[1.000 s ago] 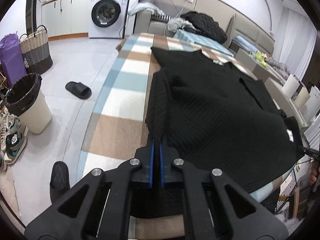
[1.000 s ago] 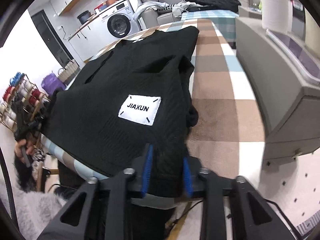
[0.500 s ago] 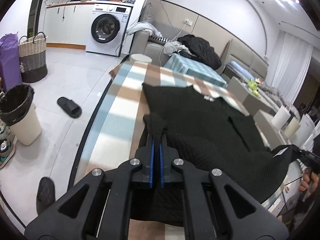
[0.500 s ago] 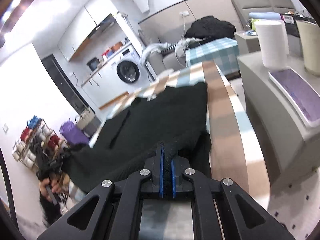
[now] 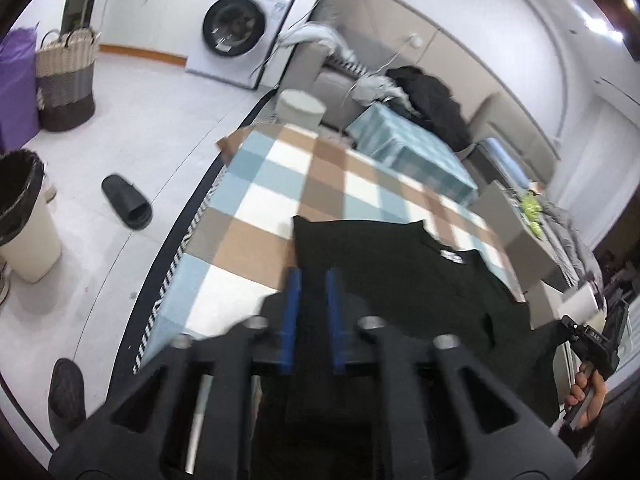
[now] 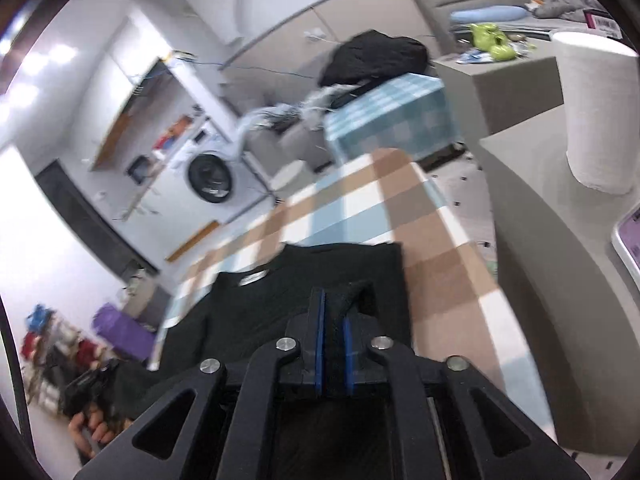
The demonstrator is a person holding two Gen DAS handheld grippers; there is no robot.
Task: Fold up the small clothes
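Black garment seems part-folded; right gripper pinches fabric, left gripper jaws spread; further folds req'd.

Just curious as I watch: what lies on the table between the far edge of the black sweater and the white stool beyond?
In the left wrist view, only bare checked tablecloth lies between the black sweater and the white stool.
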